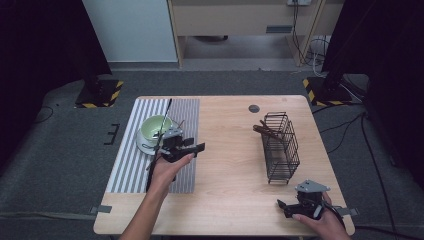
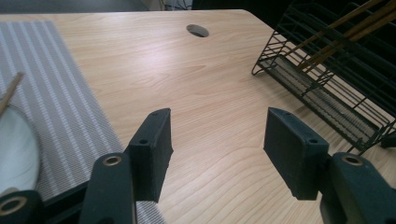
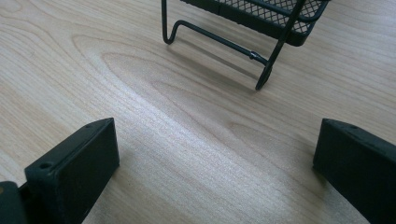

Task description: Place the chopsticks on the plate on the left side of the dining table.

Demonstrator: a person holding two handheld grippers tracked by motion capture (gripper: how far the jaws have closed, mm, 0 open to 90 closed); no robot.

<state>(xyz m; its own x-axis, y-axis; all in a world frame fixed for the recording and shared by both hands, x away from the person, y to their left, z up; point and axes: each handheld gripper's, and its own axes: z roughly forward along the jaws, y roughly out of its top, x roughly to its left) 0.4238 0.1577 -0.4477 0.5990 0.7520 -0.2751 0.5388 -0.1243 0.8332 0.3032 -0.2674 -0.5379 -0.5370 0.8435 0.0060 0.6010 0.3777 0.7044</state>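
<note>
Your left gripper (image 1: 196, 147) hovers over the right edge of the striped mat (image 1: 131, 160), its jaws apart with nothing between them, pointing across bare wood toward the wire basket (image 1: 281, 150). Between mat and basket the table (image 1: 227, 200) lies open, a broad strip of free wood, broken at the far side by one round cable hole (image 1: 254, 108). Your right gripper (image 1: 283, 206) sits close to the near right corner, jaws spread wide and empty, the basket's near foot just ahead of it; the table's near edge is right behind your hand. On the mat stands one green bowl (image 1: 153, 128) on one white plate (image 1: 141, 143), just behind the left gripper. One basket lies tilted near the right edge, with several brown chopsticks (image 1: 267, 131) poking from it; how many, you cannot tell. One more stick (image 2: 10, 92) rests at the plate's rim.
</note>
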